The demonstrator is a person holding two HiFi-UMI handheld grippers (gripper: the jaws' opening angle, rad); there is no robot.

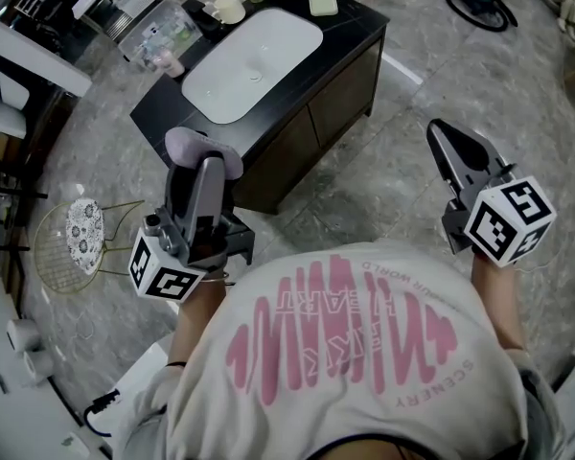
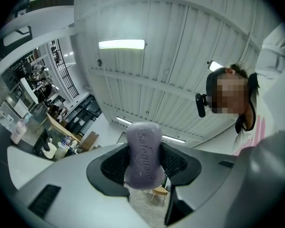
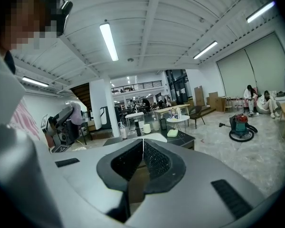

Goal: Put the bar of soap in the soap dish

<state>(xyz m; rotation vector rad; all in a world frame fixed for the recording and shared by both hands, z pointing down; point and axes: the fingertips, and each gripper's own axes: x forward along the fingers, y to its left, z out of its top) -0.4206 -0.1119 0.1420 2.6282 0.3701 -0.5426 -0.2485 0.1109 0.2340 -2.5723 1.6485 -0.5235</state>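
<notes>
L gripper clamps purple soap bar, R gripper shut & empty; we'd carry w/ steady squeeze to vanity counter, lower flat into pale green dish.

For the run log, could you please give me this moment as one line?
left gripper: shut on soap | right gripper: shut, empty | dish: on counter, no soap | stage: soap held off counter
</notes>
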